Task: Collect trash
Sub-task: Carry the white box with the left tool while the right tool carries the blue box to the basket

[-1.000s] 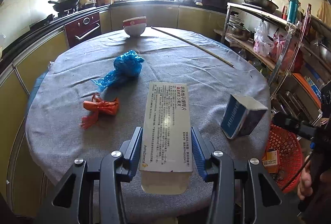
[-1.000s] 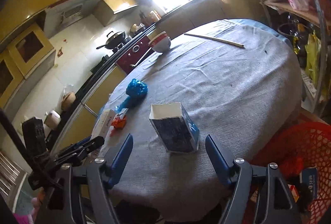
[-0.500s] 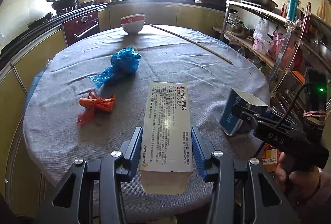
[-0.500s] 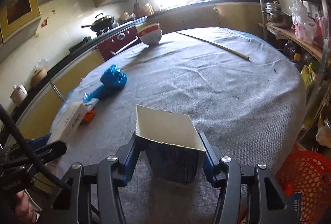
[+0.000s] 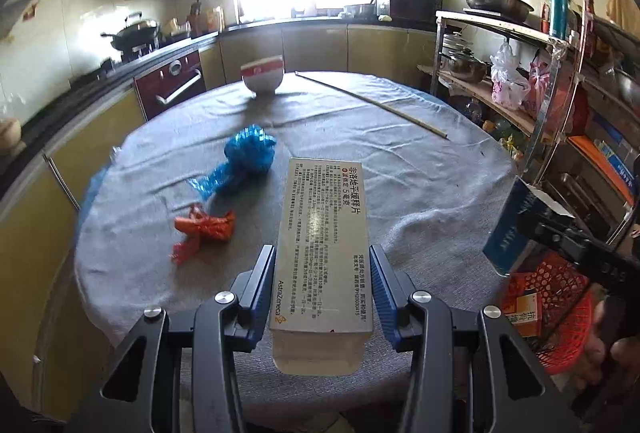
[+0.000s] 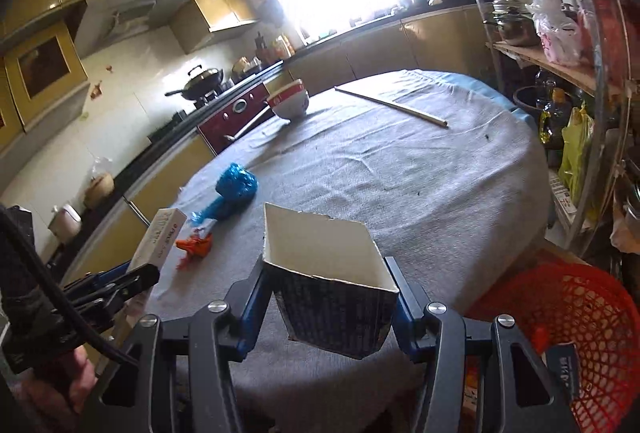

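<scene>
Both my pairs of fingers are full: a medicine box on the left, a torn-open blue carton on the right.

My left fingers (image 5: 322, 287) clamp the long white medicine box (image 5: 323, 241) by its sides at lower centre of the left view. My right fingers (image 6: 326, 307) have just been closing and now pinch the open blue carton (image 6: 332, 293), lifted clear of the tabletop (image 6: 400, 169) at lower centre of the right view. Beyond the left fingers, left of centre, lie a crumpled red wrapper (image 5: 204, 229) and a blue plastic bag (image 5: 244, 161), apart from each other. A red-rimmed bowl (image 5: 263, 79) stands at the far edge, a thin stick (image 5: 372, 103) to its right. A red mesh basket (image 6: 560, 333) sits lower right, below the tabletop's edge.
</scene>
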`<state>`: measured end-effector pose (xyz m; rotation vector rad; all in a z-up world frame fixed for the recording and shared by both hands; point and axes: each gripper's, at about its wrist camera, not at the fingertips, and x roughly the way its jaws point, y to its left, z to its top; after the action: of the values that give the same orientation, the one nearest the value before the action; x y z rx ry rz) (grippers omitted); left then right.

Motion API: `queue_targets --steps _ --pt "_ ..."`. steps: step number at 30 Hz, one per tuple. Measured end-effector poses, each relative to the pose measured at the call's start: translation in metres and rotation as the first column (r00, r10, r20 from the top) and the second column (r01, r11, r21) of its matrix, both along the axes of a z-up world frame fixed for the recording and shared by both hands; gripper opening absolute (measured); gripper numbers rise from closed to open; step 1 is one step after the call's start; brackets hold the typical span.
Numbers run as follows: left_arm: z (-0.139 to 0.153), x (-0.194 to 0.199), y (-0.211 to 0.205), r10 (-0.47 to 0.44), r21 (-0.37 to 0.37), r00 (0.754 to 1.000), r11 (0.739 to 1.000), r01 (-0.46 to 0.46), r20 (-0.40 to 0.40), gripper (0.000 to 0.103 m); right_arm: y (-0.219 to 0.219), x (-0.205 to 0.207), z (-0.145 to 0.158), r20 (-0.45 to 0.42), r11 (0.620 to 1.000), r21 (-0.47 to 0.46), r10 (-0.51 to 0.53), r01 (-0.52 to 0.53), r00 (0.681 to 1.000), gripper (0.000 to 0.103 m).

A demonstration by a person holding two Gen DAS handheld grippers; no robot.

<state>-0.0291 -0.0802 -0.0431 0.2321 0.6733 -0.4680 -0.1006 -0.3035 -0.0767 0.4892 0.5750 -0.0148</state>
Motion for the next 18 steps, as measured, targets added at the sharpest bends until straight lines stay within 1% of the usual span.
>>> queue_targets --steps 5,11,18 --pt "0.014 -0.016 -0.009 -0.001 0.032 0.998 1.000 -0.001 0.062 0.047 -0.002 -0.022 0.013 0.035 1.000 0.005 0.003 -0.003 0.999 0.057" --pt "0.030 -0.040 -0.026 -0.037 0.057 0.991 0.998 0.030 0.128 0.047 -0.004 -0.045 0.026 0.075 1.000 0.000 -0.002 0.002 0.997 0.057" --pt "0.043 -0.062 -0.042 -0.065 0.073 0.983 0.996 0.053 0.169 0.047 -0.015 -0.076 0.040 0.125 1.000 0.000 -0.026 0.026 0.992 0.057"
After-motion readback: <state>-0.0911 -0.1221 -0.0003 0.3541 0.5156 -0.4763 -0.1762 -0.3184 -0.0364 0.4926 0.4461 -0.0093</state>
